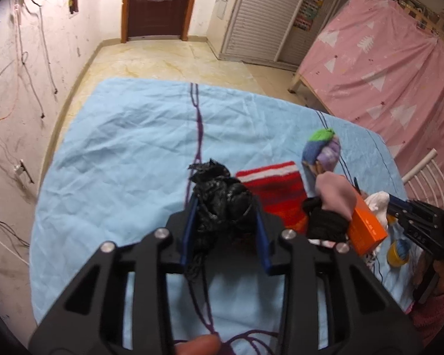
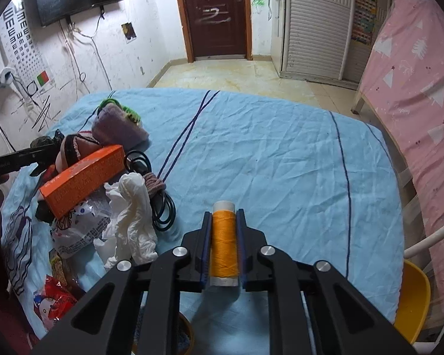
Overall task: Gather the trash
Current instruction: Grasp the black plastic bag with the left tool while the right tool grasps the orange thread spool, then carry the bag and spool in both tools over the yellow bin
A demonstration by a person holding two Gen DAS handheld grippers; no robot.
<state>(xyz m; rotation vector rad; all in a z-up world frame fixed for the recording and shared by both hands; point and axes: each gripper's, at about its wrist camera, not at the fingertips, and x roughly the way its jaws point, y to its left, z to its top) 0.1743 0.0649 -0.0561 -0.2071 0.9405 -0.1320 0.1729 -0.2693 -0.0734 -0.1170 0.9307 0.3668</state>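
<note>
My left gripper [image 1: 225,207] is shut on a crumpled black plastic bag [image 1: 219,198] and holds it over the blue tablecloth [image 1: 127,136]. My right gripper [image 2: 224,227] is shut on a spool of orange thread [image 2: 223,242], above the cloth near its front edge. A pile lies left of the right gripper: an orange box [image 2: 83,174], crumpled white tissue [image 2: 130,222], a printed plastic wrapper [image 2: 77,227] and a red snack wrapper [image 2: 56,298]. The orange box also shows in the left wrist view [image 1: 367,230]. The left gripper shows at the left edge of the right wrist view [image 2: 44,153].
A red striped knit piece [image 1: 275,195], a purple and green knit item [image 2: 118,127], a black cable coil [image 2: 162,207] and a pink and black item [image 1: 334,204] lie on the cloth. A pink covered bed [image 2: 414,94] stands right. A yellow chair [image 2: 414,304] is at the front right.
</note>
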